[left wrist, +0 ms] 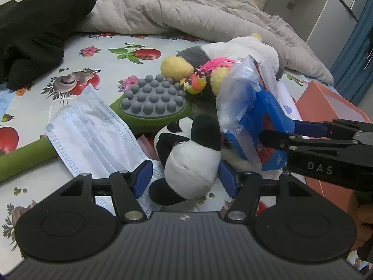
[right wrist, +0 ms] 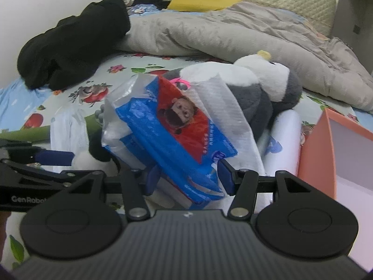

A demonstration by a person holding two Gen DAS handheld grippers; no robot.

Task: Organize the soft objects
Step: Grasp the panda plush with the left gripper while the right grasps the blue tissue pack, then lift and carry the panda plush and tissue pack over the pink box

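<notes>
A black and white panda plush (left wrist: 191,161) lies on the flowered bed sheet between the blue pads of my left gripper (left wrist: 186,177), which closes on its body. My right gripper (right wrist: 188,177) is shut on a blue and red tissue pack (right wrist: 172,126) and holds it tilted above the sheet; the pack also shows in the left wrist view (left wrist: 254,116), with the right gripper (left wrist: 279,128) coming in from the right. A grey and white plush bird (right wrist: 263,86) lies behind the pack. A small plush with yellow and pink tufts (left wrist: 193,74) lies by it.
A white face mask (left wrist: 93,128) and a green massage brush with grey knobs (left wrist: 151,100) lie left of the panda. An orange box (right wrist: 338,149) stands open at the right. A grey blanket (left wrist: 186,11) and black clothing (left wrist: 35,30) lie at the back.
</notes>
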